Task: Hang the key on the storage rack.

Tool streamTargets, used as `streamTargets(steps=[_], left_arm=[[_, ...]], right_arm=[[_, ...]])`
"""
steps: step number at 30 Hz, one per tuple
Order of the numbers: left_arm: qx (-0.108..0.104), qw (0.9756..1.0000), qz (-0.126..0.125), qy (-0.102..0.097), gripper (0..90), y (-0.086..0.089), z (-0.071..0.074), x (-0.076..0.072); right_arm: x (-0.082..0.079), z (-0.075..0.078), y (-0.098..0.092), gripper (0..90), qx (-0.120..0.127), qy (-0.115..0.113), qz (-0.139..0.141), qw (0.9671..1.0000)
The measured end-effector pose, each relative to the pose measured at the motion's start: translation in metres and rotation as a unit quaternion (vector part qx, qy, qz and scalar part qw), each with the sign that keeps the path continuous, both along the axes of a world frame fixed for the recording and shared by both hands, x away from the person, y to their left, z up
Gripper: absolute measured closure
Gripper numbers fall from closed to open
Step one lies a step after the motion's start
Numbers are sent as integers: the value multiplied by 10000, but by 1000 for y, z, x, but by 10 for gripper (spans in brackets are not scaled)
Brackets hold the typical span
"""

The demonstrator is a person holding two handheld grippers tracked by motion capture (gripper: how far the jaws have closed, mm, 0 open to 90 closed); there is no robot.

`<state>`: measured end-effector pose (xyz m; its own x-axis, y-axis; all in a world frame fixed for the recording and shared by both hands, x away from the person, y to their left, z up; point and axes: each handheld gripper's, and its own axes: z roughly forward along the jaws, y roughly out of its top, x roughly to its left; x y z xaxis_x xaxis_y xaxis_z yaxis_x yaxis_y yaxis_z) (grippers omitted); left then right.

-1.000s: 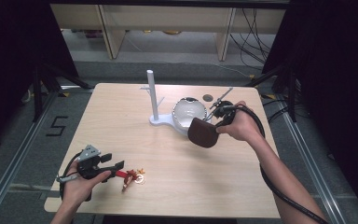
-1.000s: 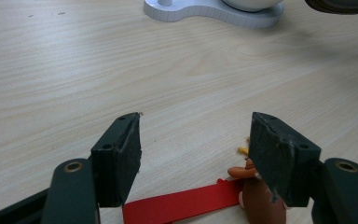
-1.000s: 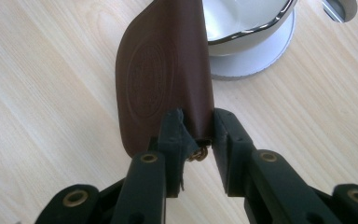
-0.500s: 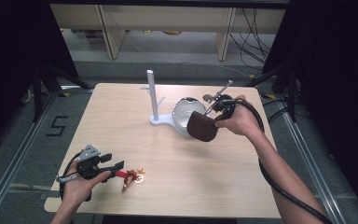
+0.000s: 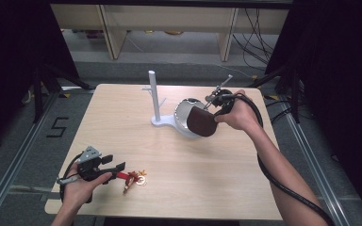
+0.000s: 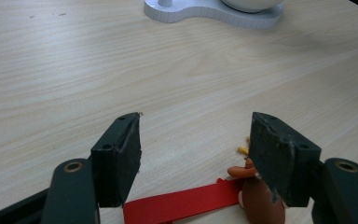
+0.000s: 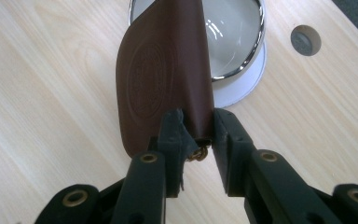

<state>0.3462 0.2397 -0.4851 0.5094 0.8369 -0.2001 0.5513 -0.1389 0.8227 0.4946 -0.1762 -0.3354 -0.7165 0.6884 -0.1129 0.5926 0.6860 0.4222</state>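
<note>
Pale wood table [image 5: 122, 127] carries a white stand [image 5: 158, 120]; the right gripper [image 7: 196, 128] clamps a brown leather pouch [image 7: 163, 70] over the bowl [image 7: 235, 42], its embossed stamp visible in the right gripper view. Near the front edge, the left gripper [image 6: 196, 154] stands apart over a red-ribboned charm [image 6: 186, 203].

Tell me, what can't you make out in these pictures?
- Brown leather pouch: the right gripper covers its clasp end in the right gripper view.
- Small figure on the red strap: a jaw and the frame's bottom edge cut it off in the left gripper view.
- Bowl: the pouch hides its inside in the high view.
</note>
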Motion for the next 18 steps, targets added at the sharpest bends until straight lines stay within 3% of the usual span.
streamTargets(steps=[18], left_arm=[[-2, 10000, 12, 16, 337, 0, -1, 0]], right_arm=[[23, 5, 20, 747, -95, -244, 65, 9996]])
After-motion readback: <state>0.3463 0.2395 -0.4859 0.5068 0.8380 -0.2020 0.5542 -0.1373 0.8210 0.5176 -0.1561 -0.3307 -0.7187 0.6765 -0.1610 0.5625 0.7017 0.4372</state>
